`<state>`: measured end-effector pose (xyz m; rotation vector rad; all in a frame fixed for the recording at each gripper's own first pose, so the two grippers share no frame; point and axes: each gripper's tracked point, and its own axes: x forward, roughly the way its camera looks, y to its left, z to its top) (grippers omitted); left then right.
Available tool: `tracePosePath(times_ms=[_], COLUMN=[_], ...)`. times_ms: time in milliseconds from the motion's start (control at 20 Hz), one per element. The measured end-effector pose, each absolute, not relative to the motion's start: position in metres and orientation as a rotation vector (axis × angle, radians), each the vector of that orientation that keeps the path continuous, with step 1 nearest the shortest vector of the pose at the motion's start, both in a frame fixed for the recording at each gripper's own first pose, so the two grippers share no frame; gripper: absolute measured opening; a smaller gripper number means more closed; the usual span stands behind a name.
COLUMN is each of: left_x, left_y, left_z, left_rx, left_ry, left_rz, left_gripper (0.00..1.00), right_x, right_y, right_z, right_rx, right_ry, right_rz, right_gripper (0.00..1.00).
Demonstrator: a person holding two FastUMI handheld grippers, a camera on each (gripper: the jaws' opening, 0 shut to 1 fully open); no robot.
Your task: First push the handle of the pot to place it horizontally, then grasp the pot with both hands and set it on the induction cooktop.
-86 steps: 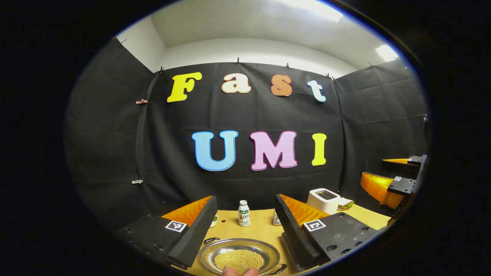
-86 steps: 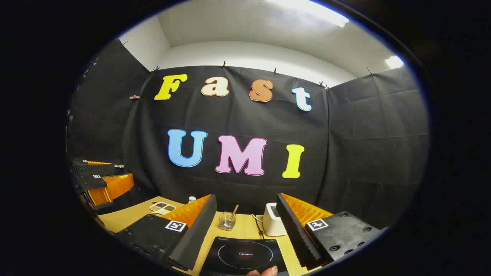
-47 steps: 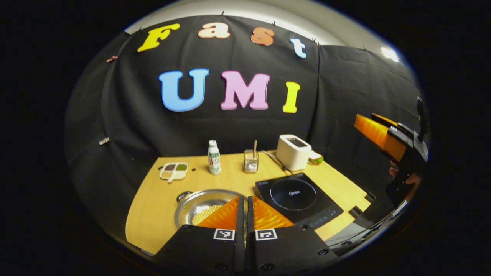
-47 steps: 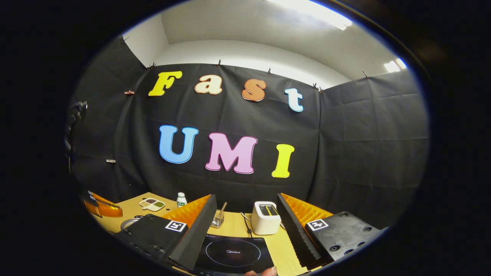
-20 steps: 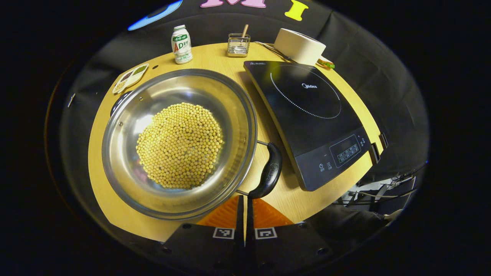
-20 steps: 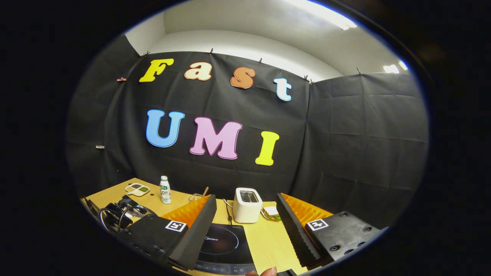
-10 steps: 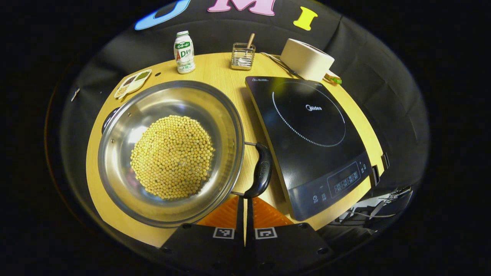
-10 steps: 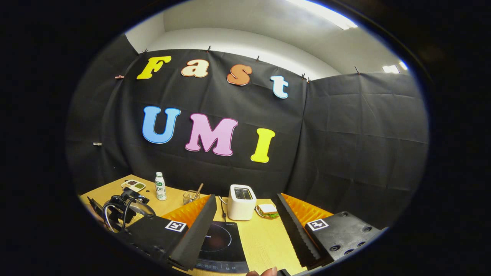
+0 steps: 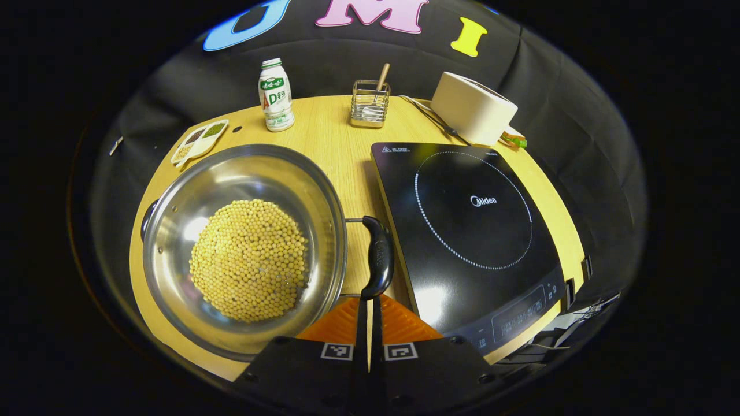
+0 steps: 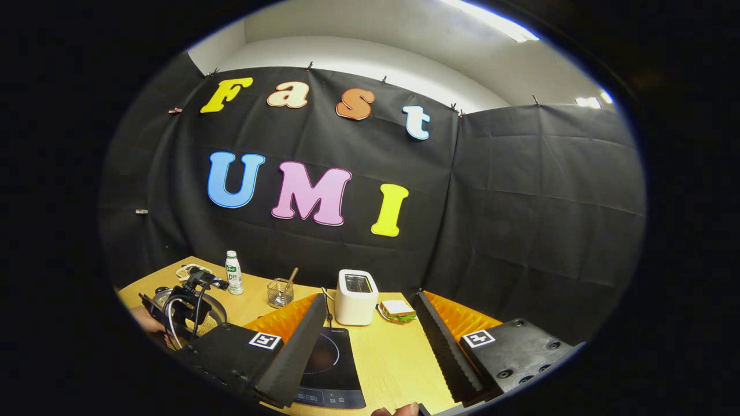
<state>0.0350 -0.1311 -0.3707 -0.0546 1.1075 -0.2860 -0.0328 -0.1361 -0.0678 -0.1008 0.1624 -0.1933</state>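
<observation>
A steel pot (image 9: 173, 242) holding yellow beans stands on the wooden table (image 9: 329, 144) in the left gripper view. Its black right handle (image 9: 378, 257) points at the induction cooktop (image 9: 474, 231) beside it; the other handle (image 9: 147, 211) sticks out on the pot's far left. My left gripper (image 9: 369, 299) is shut with nothing between its fingers, and its tips touch the near end of the right handle. My right gripper (image 10: 370, 346) stands open and empty above the table's right part, over the cooktop (image 10: 329, 364). The right gripper view also has the left gripper (image 10: 185, 312) far off by the pot (image 10: 217, 315).
Along the back of the table stand a small bottle (image 9: 276, 95), a wire holder with a stick (image 9: 370, 107), a white toaster (image 9: 473, 108) with its cord, and a sandwich (image 10: 396, 309). A divided snack dish (image 9: 199, 138) lies back left. The cooktop's control panel (image 9: 520, 318) faces the near edge.
The left gripper shut and dropped to the pot's right handle. It has pushed that handle round, so the pot turned and the handle now points at the cooktop. The right gripper stayed open.
</observation>
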Motion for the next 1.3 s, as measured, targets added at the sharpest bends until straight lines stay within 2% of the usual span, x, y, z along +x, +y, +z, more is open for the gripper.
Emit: tracePosePath(times_ms=[450,750,800,1000,1100,1300], left_x=[0.077,0.071,0.069,0.073,0.072,0.073], left_y=[-0.142,-0.147,-0.145,-0.113,-0.075,-0.001], left_z=[-0.375,-0.338,-0.327,-0.282,-0.266,-0.253], left_rx=[-0.069,-0.130,-0.138,-0.157,-0.150,-0.202], left_ry=[1.078,0.923,0.886,0.725,0.684,0.644], left_rz=[-0.270,-0.329,-0.348,-0.347,-0.298,-0.197], left_gripper=[0.05,0.05,0.11,0.99,0.95,0.95], right_x=[-0.021,-0.005,-0.003,0.007,0.014,0.035], right_y=[-0.156,-0.144,-0.138,-0.107,-0.083,-0.030], right_z=[-0.079,-0.089,-0.092,-0.102,-0.108,-0.125], right_rx=[-0.117,-0.099,-0.092,-0.069,-0.055,-0.003], right_ry=[0.189,0.211,0.216,0.243,0.254,0.305], right_rz=[-0.235,-0.220,-0.214,-0.159,-0.107,0.018], right_gripper=[0.98,0.98,0.98,0.98,0.98,0.98])
